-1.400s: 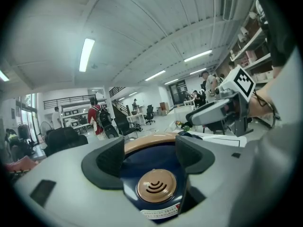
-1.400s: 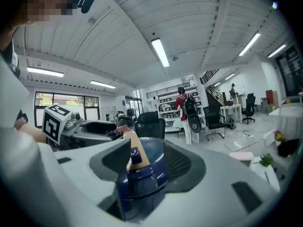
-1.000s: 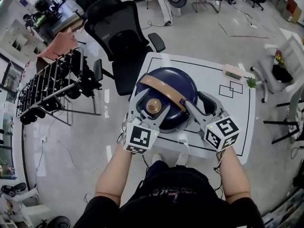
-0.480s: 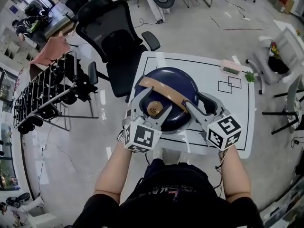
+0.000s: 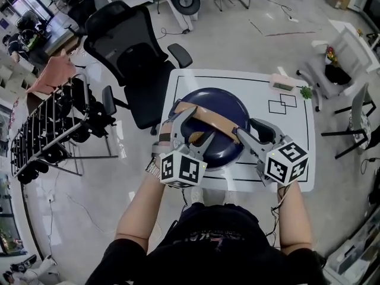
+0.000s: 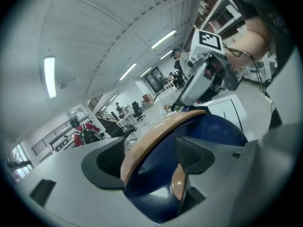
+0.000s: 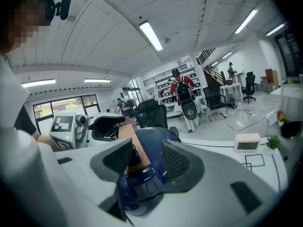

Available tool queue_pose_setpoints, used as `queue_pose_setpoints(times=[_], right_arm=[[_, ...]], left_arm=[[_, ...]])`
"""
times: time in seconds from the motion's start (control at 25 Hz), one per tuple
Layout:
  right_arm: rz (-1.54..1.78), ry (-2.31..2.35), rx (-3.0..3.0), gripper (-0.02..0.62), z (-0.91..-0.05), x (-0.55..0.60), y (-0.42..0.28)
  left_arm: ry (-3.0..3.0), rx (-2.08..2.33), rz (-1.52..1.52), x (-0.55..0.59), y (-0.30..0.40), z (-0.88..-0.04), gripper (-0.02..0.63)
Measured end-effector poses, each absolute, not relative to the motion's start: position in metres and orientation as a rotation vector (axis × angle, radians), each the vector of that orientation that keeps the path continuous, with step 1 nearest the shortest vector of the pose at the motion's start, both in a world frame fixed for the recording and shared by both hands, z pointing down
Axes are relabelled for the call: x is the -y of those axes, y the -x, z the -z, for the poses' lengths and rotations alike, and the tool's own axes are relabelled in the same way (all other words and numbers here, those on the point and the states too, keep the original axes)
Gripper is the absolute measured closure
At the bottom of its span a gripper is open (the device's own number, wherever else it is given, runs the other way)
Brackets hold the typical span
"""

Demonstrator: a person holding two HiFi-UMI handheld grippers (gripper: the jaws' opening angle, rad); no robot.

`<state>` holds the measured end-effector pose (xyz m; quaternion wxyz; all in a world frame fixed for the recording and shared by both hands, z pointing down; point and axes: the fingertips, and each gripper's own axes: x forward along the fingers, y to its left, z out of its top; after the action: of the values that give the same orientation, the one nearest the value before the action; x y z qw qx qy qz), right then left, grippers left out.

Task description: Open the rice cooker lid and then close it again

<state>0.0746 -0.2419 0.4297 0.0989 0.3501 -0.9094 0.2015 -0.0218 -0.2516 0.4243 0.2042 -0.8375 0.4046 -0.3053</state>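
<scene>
A dark blue rice cooker (image 5: pixel 222 103) with a tan carry handle (image 5: pixel 214 119) across its lid stands shut on the white table (image 5: pixel 279 159). My left gripper (image 5: pixel 199 126) reaches over the cooker's near left. Its jaws stand apart with the handle (image 6: pixel 156 136) running between the pads, so this left gripper (image 6: pixel 151 157) is open. A tan lid knob (image 6: pixel 177 186) shows beside its right finger. My right gripper (image 5: pixel 249 129) is at the cooker's near right. Its jaws have just been closing a little and straddle the handle's end (image 7: pixel 135 145) and the cooker's front (image 7: pixel 149 136), still open.
A small pink clock (image 5: pixel 281 83) and a green plant sprig (image 5: pixel 306 91) lie at the table's far right, beside drawn black rectangles (image 5: pixel 282 104). A black office chair (image 5: pixel 127 46) stands behind the table on the left. A black rack (image 5: pixel 47 129) stands further left.
My left gripper has rolled and shifted onto the handle, and it now covers the tan knob in the head view. The right gripper has barely moved.
</scene>
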Motion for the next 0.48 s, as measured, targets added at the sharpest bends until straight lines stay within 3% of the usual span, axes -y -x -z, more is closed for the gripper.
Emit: queue_pose_setpoints(times=[0.48], right_arm=[[-0.526, -1.156, 2.633, 0.423, -0.426, 0.239, -0.074]], left_arm=[[2.184, -0.898, 0.927, 0.261, 0.004, -0.425, 0.323]])
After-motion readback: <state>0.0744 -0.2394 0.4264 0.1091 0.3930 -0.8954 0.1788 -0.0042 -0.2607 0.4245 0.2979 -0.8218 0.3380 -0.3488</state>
